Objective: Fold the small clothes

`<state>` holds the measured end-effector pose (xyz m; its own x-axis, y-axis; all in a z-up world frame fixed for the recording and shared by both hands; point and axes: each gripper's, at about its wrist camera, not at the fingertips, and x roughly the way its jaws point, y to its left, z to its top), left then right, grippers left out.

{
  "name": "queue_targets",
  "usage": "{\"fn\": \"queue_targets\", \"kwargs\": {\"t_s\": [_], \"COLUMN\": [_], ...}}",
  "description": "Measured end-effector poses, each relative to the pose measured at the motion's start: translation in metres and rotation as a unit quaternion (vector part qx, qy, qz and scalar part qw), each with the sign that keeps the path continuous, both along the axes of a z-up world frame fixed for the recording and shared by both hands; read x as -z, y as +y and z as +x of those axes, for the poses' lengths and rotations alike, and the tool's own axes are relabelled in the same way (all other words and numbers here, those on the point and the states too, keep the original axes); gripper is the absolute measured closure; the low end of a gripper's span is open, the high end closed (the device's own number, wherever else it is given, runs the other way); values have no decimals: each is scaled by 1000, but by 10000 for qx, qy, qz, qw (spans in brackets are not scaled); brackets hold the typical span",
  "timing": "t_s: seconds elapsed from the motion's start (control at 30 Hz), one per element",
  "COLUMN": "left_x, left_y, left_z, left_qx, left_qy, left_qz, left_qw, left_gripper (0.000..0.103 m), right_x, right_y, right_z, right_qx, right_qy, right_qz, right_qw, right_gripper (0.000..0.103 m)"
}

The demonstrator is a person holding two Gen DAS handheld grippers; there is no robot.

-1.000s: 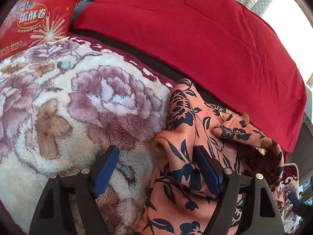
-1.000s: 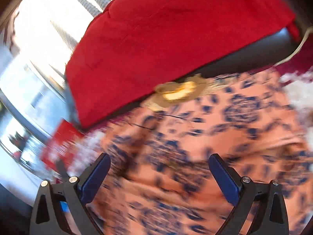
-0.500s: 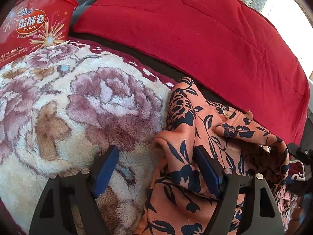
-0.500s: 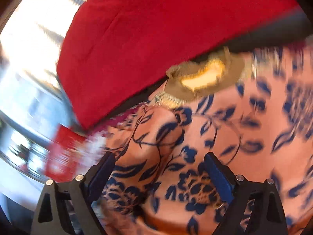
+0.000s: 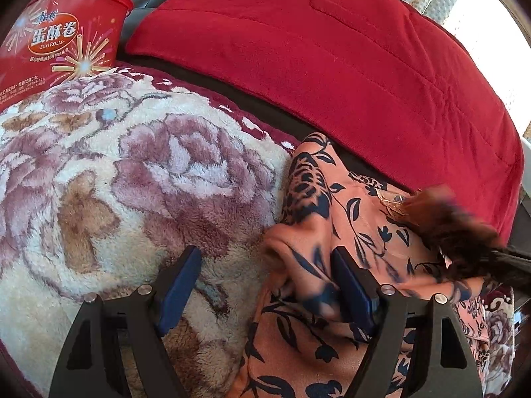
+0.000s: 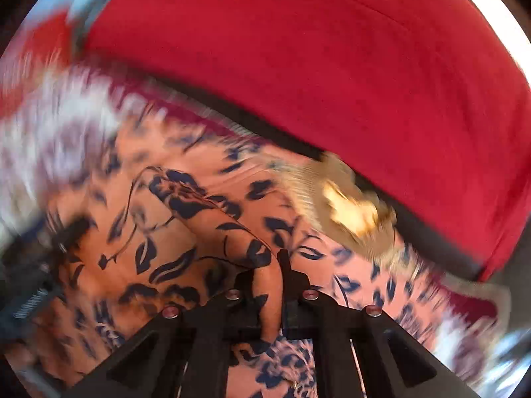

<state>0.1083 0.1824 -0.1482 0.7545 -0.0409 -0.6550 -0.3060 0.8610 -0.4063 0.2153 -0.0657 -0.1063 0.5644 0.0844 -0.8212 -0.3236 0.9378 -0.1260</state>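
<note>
An orange garment with a dark blue leaf print (image 5: 318, 205) lies crumpled on a fleece flower-patterned blanket (image 5: 139, 172). My left gripper (image 5: 265, 285) is open, low over the garment's left edge, with its right finger on the cloth. In the right wrist view my right gripper (image 6: 268, 265) is shut on a fold of the same garment (image 6: 172, 232), with the cloth pinched between the jaws. A tan collar trim (image 6: 348, 209) shows near the red cushion. The right wrist view is blurred by motion.
A large red cushion (image 5: 332, 53) runs along the back, also in the right wrist view (image 6: 298, 49). A red egg-roll tin (image 5: 59, 36) stands at the back left on the blanket.
My right gripper has shut on a fold of the garment and is moving with it. The cloth at the right of the left wrist view blurs with motion. My left gripper has stayed put.
</note>
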Motion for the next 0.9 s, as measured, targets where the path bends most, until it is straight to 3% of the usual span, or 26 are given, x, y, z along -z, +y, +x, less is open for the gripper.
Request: {"fn": "queue_targets", "kwargs": {"t_s": [0.07,0.13,0.2,0.3,0.37,0.47,0.57,0.6,0.7,0.8,0.87,0.9], "left_x": [0,0,0,0,1,1,0,1,0,-5,-12,-15], "left_y": [-1,-4,-5,-5,-7,-9,-12,-12,-12,-8,-7,-10], "left_z": [2,3,3,3,3,4,3,3,4,0,-6,-7], "left_qx": [15,9,9,7,5,12,24,27,29,-39,43,69], "left_qy": [28,71,73,57,67,74,89,97,115,-33,-418,-492], "left_qz": [43,143,165,151,224,285,327,344,375,270,241,292], "left_qw": [10000,9999,9998,9999,9997,9996,9994,9994,9992,9996,9988,9983], "left_gripper": [17,17,17,17,17,17,17,18,17,18,17,18], "right_x": [3,26,55,83,88,86,85,80,42,-26,-40,-31], "right_y": [-52,-104,-145,-181,-189,-196,-214,-214,-206,-191,-190,-193], "right_z": [-7,-15,-24,-37,-37,-32,-31,-31,-22,-29,-43,-45], "right_qx": [636,1112,1533,1872,1913,1860,2027,2043,1679,1104,1085,1223], "right_qy": [63,327,749,962,976,852,692,659,361,-557,-1033,-1069], "right_qz": [865,1760,2734,3962,4320,4530,4781,4766,4440,4078,3690,3471], "right_qw": [9942,9775,9467,8937,8759,8677,8518,8525,8794,9047,9173,9236], "right_gripper": [95,89,89,88,88,86,86,86,92,95,95,95]}}
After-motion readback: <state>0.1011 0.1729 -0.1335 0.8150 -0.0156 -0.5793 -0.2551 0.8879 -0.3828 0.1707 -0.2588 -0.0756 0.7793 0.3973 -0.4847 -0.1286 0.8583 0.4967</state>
